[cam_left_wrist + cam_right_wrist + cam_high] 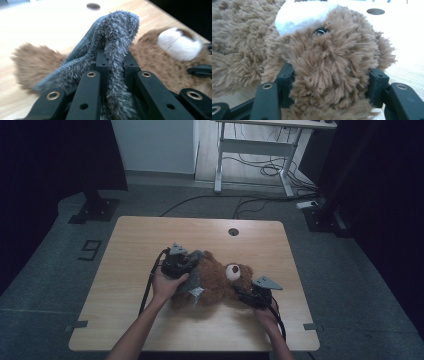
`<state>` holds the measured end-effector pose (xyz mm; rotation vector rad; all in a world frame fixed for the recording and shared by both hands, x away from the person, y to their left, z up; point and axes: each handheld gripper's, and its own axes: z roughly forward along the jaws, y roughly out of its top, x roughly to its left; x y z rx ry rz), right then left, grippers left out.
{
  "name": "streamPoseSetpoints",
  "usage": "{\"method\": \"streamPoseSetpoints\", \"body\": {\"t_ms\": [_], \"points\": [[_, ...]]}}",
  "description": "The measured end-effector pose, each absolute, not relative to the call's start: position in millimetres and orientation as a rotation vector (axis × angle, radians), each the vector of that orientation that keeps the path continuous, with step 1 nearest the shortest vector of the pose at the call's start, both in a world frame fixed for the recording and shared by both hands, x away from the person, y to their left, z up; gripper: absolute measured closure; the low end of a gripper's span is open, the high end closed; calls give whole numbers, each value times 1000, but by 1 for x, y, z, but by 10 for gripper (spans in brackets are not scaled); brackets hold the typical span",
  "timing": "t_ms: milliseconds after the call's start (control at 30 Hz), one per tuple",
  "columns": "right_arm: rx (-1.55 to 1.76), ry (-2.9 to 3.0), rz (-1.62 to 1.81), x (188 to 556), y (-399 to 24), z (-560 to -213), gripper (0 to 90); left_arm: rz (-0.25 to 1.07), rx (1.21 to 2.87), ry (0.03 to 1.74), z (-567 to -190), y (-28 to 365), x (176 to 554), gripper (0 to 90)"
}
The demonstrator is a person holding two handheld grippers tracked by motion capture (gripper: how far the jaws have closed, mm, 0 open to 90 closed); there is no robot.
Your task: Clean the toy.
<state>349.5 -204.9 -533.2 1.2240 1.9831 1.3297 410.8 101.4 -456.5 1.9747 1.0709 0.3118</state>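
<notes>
1. On the middle of the wooden table, a brown teddy bear was laid on its back, with its head toward the right and its white muzzle turned up.
2. A grey fleece garment was draped over the left part of the bear's body, and a small white label was seen at its near edge.
3. The left gripper was held over that garment; in the left gripper view its jaws were seen pinched tight on a fold of the grey cloth, which was raised clear of the bear's fur.
4. The right gripper was set at the near right of the toy; in the right gripper view its jaws were seen pressed on either side of the bear's head, below the black eye, so that the toy was pinned in place.
5. The step in hand was judged to be the working of the garment along the bear's body while the head was steadied; whether it was being put on or drawn off could not be told, as the high view was dim.
6. For the next move, a steady hold on the head was thought to be needed, with the cloth drawn along the body and kept taut in a firm pinch.
</notes>
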Motion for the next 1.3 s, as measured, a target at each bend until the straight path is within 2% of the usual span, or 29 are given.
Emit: {"method": "streamPoseSetpoints", "body": {"t_ms": [100,200,433,567,767,900,1100,1300], "points": [[1222,1982,1333,350,-205,-533,392,274,1939,1119,-468,108,416,792],[1219,1981,1330,350,-204,-533,392,302,1979,1193,-478,120,418,796],[1219,1976,1326,349,-203,-533,393,199,2033,1284,-516,140,413,795],[1208,1981,1318,347,-203,-533,394,141,2002,1277,-532,147,404,796],[1211,1980,1317,346,-203,-533,393,131,2022,1253,-531,152,402,795],[1215,1979,1322,346,-204,-533,390,217,2017,1237,-517,165,393,793],[1216,1972,1331,347,-204,-533,365,342,1948,1238,-498,206,363,793],[1214,1984,1353,347,-205,-530,265,429,1923,1275,-503,233,341,793]]}}
